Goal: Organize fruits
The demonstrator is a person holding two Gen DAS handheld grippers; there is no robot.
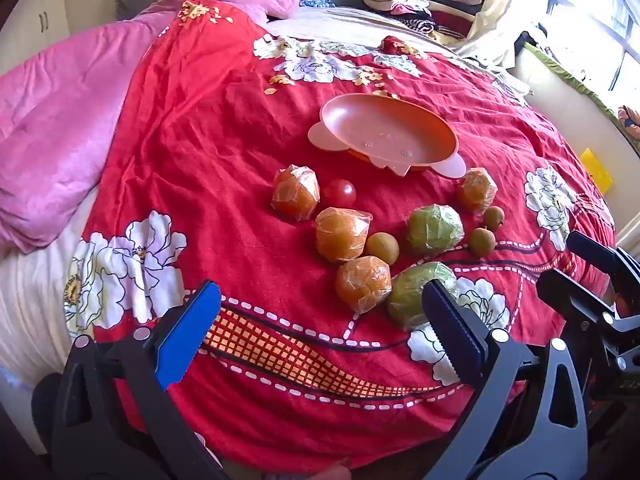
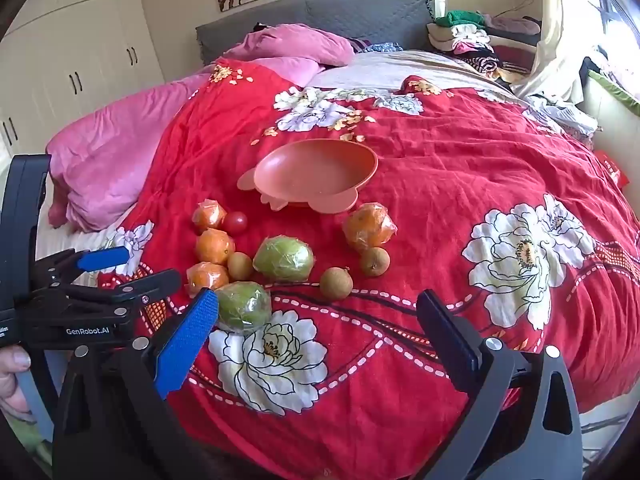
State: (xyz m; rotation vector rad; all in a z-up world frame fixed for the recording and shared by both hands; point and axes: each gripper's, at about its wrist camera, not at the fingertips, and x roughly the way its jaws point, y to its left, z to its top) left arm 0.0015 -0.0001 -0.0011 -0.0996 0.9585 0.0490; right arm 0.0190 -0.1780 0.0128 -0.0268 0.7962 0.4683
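Note:
An empty orange plate (image 1: 384, 132) (image 2: 316, 176) lies on the red flowered bedspread. In front of it are several plastic-wrapped oranges (image 1: 340, 232) (image 2: 214, 246), two wrapped green fruits (image 1: 434, 228) (image 2: 284, 258), a red tomato (image 1: 340, 193) (image 2: 235, 222) and three small brown longans (image 1: 382, 247) (image 2: 336, 283). My left gripper (image 1: 320, 300) is open above the near fruits, its right finger in front of a green fruit (image 1: 412, 300). My right gripper (image 2: 320, 308) is open too, with nothing between its fingers; its left finger stands beside the nearest green fruit (image 2: 242, 306).
A pink quilt (image 1: 52, 128) (image 2: 112, 168) lies bunched at the left. Folded clothes (image 2: 476, 40) are stacked at the head of the bed on the right. The other gripper shows at each view's edge (image 1: 592, 280) (image 2: 80, 292). White cupboards (image 2: 80, 60) line the left wall.

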